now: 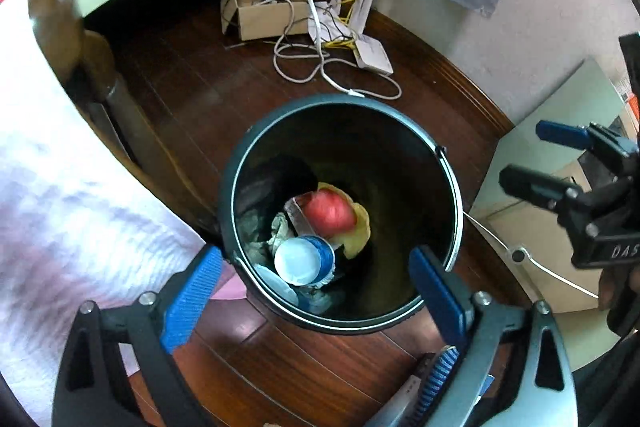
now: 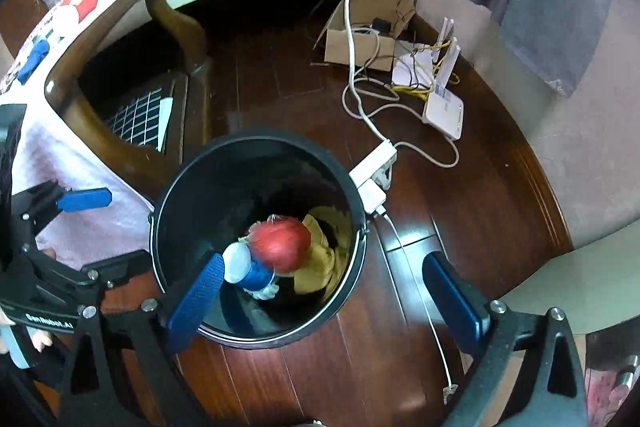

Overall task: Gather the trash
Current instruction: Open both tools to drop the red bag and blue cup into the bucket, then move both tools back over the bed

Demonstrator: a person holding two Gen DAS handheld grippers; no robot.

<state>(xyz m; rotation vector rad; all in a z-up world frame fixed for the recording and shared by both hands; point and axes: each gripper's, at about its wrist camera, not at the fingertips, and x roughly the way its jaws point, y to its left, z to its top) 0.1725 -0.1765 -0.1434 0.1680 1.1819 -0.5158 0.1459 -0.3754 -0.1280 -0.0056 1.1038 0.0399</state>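
below, the trash (image 1: 320, 227) lies in the bin (image 1: 400, 115), under both gripper (image 1: 316, 287) (image 2: 324, 291) jaws, spread apart and empty.

Left hand-held gripper (image 1: 316, 293): ridged blue pads (image 1: 192, 297) on black arms, silver screws, white lettering.

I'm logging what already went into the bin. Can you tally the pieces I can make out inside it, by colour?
Inside the bin, as far as shows:
Red: 1, a ball-like wad
Yellow: 1, a wrapper
Blue and white: 1, a cup
Clear: 1, a plastic piece
Grey: 1, crumpled paper
Total: 5; more may lie hidden below.
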